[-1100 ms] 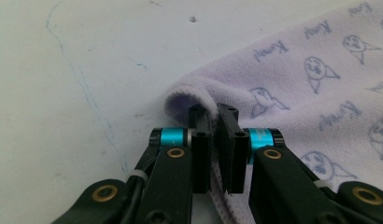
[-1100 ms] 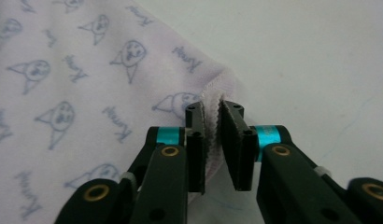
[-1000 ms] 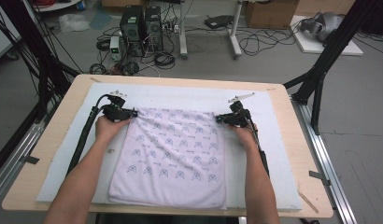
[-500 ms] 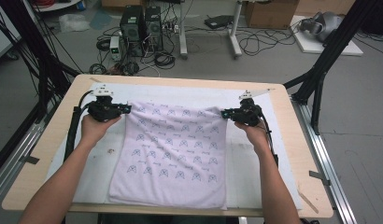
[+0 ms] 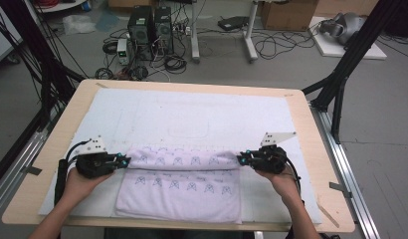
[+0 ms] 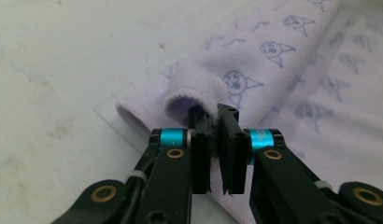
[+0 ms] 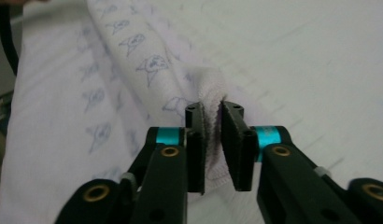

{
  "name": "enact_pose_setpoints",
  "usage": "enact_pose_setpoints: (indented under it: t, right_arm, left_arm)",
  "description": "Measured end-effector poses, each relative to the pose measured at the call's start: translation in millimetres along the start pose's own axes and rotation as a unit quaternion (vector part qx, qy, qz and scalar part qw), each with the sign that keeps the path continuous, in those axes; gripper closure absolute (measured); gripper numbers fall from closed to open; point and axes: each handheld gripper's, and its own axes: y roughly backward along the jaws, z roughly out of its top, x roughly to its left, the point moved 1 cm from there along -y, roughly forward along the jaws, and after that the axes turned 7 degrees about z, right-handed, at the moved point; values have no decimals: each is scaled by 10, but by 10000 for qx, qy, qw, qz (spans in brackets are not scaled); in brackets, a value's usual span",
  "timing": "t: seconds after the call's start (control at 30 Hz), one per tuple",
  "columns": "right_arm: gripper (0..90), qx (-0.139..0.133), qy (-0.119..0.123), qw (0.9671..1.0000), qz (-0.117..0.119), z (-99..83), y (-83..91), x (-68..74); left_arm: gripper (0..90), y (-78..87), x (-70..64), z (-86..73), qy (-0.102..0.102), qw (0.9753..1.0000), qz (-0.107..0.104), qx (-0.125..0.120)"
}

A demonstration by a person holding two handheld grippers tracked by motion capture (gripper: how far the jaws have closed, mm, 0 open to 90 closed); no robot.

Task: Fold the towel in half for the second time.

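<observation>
Change: both claws have come back toward the person's side of the desk since half a second ago, carrying the towel's far edge with them, so the far part now lies folded over the near part.
Towel: the pale lilac towel with small printed figures lies on the white mat, near the desk's front edge, its fold line running between the two claws.
Left claw: the left claw is clamped on the towel's left folded corner; cloth is pinched between its jaws.
Right claw: the right claw is clamped on the right corner, a strip of cloth standing up between its jaws.
Desk: the wooden desk carries the mat.
Hands: each hand grips its claw from below, forearms entering from the bottom.
</observation>
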Motion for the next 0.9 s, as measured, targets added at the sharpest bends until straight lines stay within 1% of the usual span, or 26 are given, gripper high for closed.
enact_pose_setpoints:
  t: [0.03,0.07,0.1,0.13,0.17,0.2,0.23,0.3,0.4,0.47,0.5,0.53,0.57,0.6,0.63,0.67,0.7,0.73,0.77,0.83,0.87,0.9]
  right_arm:
    - [715,54,-9,10000,0,-33,-1,14]
    - [671,85,-4,10000,-32,-54,7,17]
    - [619,98,-31,9999,-59,-63,35,23]
    - [575,9,-68,9999,-116,-58,72,25]
    - [549,-82,-95,9997,-186,-42,111,24]
    - [535,-117,-83,9997,-215,-14,141,25]
    - [506,-146,-43,9996,-255,16,155,22]
    - [470,-178,-10,9996,-225,71,134,12]
    - [432,11,86,9998,-190,104,-1,-6]
    - [418,204,107,9996,-133,100,-110,-26]
    - [416,265,71,9996,-99,95,-158,-38]
    - [424,272,22,9996,-27,89,-198,-52]
    - [477,288,-23,9996,63,81,-227,-59]
    - [588,320,-4,9993,174,72,-247,-58]
    - [684,379,40,9989,281,60,-261,-41]
    - [772,440,83,9984,346,50,-274,-20]
    - [801,542,117,9975,436,49,-279,3]
    - [806,563,170,9975,383,57,-274,33]
    - [814,515,255,9979,285,77,-248,63]
    - [822,252,350,9986,310,124,-150,133]
    - [822,140,408,9987,265,154,-94,171]
    - [822,84,455,9986,269,181,-37,217]
  left_arm:
    - [785,7,0,-27,-43,9999,17,92]
    - [747,16,3,-45,-19,9999,13,162]
    - [687,30,8,-51,17,9998,10,194]
    - [618,45,17,-45,20,9998,25,202]
    - [559,58,20,-25,55,9998,33,179]
    - [514,73,28,5,52,9999,47,139]
    - [486,85,32,42,65,9999,37,77]
    - [445,83,32,125,91,10000,-4,-29]
    - [414,6,23,224,58,10000,-74,-25]
    - [407,-76,16,258,47,9999,-114,18]
    - [415,-115,13,263,5,9999,-152,66]
    - [480,-155,5,258,-18,9997,-232,118]
    - [601,-188,-2,249,-97,9993,-309,202]
    - [707,-212,-20,234,-136,9989,-354,259]
    - [810,-220,-34,219,-171,9988,-353,279]
    - [829,-213,-40,206,-169,9988,-380,246]
    - [836,-186,-39,199,-175,9989,-385,218]
    - [838,-147,-45,197,-151,9992,-334,153]
    - [839,-94,-45,202,-128,9993,-343,88]
    - [841,24,-62,228,-139,9994,-312,-58]
    - [842,83,-76,242,-173,9993,-302,-111]
    - [842,146,-96,254,-201,9992,-289,-161]
